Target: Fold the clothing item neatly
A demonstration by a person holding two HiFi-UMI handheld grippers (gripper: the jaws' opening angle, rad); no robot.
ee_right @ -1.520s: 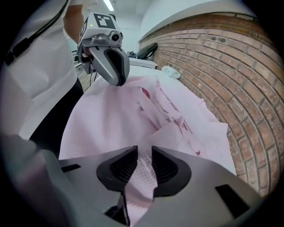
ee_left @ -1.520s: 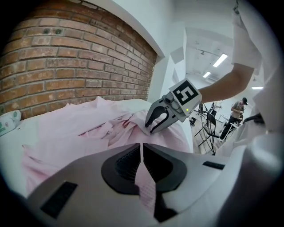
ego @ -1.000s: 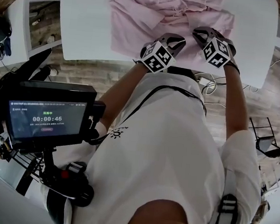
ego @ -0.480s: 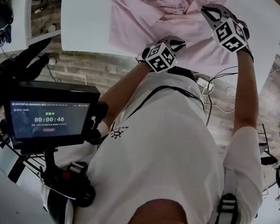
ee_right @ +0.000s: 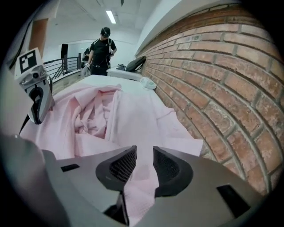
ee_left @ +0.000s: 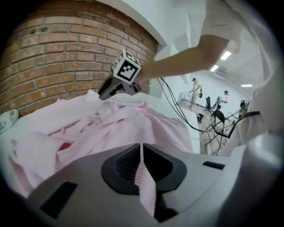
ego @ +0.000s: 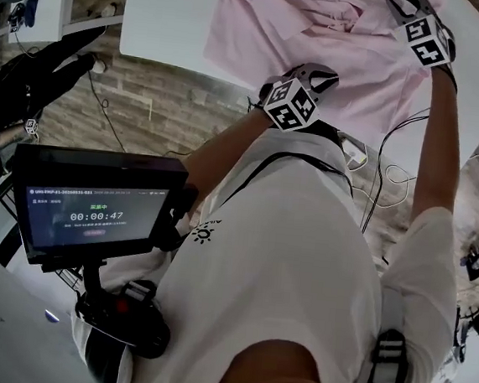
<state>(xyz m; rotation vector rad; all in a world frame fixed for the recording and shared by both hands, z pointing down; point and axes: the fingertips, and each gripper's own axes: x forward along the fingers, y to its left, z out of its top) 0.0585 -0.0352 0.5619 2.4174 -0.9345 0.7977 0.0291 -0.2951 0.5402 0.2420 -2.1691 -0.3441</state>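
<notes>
1. Here's the pink shirt (ego: 322, 34), rumpled and bunched across the white bench (ego: 167, 20), its collar area heaped into folds near the middle
2. The left gripper (ee_left: 141, 150) sits down at the near edge of the bench, right in front of the person's body, marker cube facing up in the head view
3. Look along it: its fingers (ee_left: 128, 165) are pressed tight together, and a thin strip of the pink cloth is pinched in the seam between them, trailing back toward the camera
4. That's a firm hold on the shirt's near edge
5. Over to the right gripper (ee_right: 144, 162), reaching farther out across the bench, over the shirt's right side, arm stretched long
6. Its fingers (ee_right: 122, 167) stand a narrow way apart and have just been opening
7. Pink cloth runs through the gap between them, but the ribbed pads aren't pressing on it, so the fabric lies loose there
8. Beside this gripper the shirt's edge lies flat on the bench, just next to the brick wall (ee_right: 222, 66)
9. From the left gripper view, the right gripper shows tilted downward above the heaped cloth
10. A monitor (ego: 94, 210) hangs at the person's left hip, cables (ego: 390, 159) dangle under the bench edge, and a person in dark clothes (ee_right: 101, 51) stands far off beyond the bench
</notes>
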